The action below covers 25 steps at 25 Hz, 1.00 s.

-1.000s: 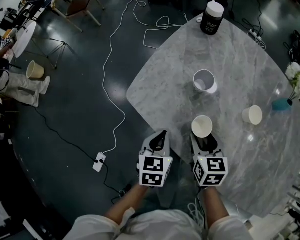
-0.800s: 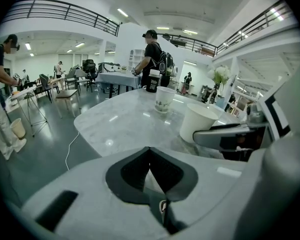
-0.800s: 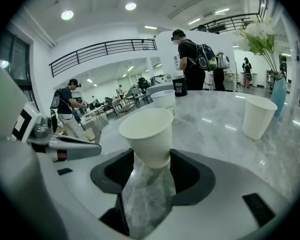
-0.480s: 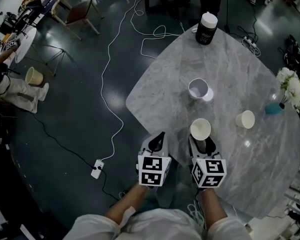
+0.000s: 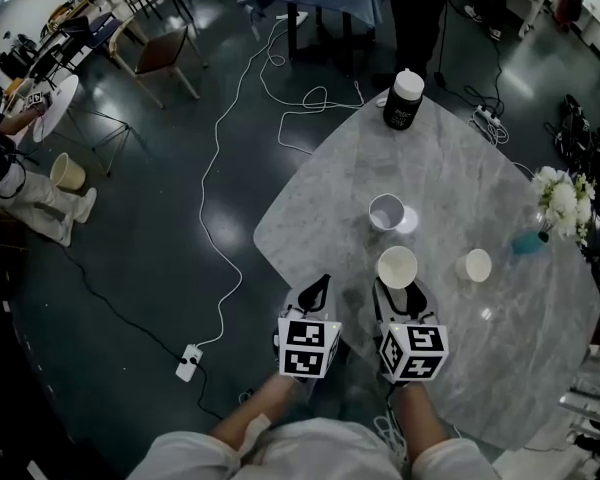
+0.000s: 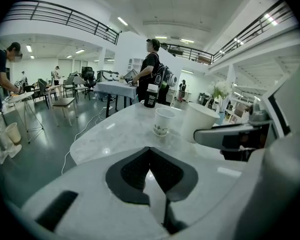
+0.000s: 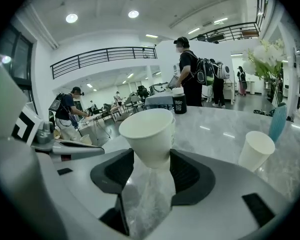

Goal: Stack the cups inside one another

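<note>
Grey marble worktop [image 5: 500, 348] in a busy open hall: nearest, the left claw [image 5: 317, 288] is pressed shut on nothing, while the right claw [image 7: 151, 164] clamps a white paper cup [image 5: 397, 266] upright by its base. Just beyond stands a printed cup [image 5: 386, 211], likely the target; a third cup [image 5: 473, 265] waits off to the right. Nesting should go best if the held cup stays level, is centred over the printed cup's mouth, is lowered straight and is released only once seated. Whether the held cup's base clears the worktop cannot be told, and the print is unreadable. Farthest sits a black canister [image 5: 402, 99].
</note>
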### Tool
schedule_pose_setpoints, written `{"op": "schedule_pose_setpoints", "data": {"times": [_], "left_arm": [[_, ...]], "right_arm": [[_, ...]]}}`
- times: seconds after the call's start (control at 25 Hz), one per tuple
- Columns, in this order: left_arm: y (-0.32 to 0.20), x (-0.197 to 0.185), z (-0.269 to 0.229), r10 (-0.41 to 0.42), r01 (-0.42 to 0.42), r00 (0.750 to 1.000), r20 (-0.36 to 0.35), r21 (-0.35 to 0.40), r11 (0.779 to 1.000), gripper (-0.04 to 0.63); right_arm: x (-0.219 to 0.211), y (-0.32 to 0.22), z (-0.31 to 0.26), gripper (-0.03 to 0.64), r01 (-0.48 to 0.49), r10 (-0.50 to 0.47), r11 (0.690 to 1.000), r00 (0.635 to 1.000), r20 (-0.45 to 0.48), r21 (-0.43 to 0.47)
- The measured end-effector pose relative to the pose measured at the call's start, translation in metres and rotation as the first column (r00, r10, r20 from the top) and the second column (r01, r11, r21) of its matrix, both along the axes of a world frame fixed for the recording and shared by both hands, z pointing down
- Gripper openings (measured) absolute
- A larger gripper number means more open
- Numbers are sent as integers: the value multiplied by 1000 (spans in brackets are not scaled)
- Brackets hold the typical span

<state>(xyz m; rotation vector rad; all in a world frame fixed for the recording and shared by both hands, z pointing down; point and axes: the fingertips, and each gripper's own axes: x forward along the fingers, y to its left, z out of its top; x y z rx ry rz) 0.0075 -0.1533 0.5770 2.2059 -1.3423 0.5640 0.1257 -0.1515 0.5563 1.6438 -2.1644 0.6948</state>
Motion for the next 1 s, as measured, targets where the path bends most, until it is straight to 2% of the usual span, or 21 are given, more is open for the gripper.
{"op": "schedule_pose_setpoints", "data": {"times": [0.6, 1.0], "left_arm": [[-48, 3, -28, 20, -20, 1000, -10, 55, 998, -5], [-85, 6, -25, 7, -7, 1000, -2, 50, 999, -5]], "right_arm": [[4, -64, -40, 207, -34, 33, 997, 999, 18, 72], [5, -105, -34, 207, -16, 15, 998, 1000, 23, 60]]}}
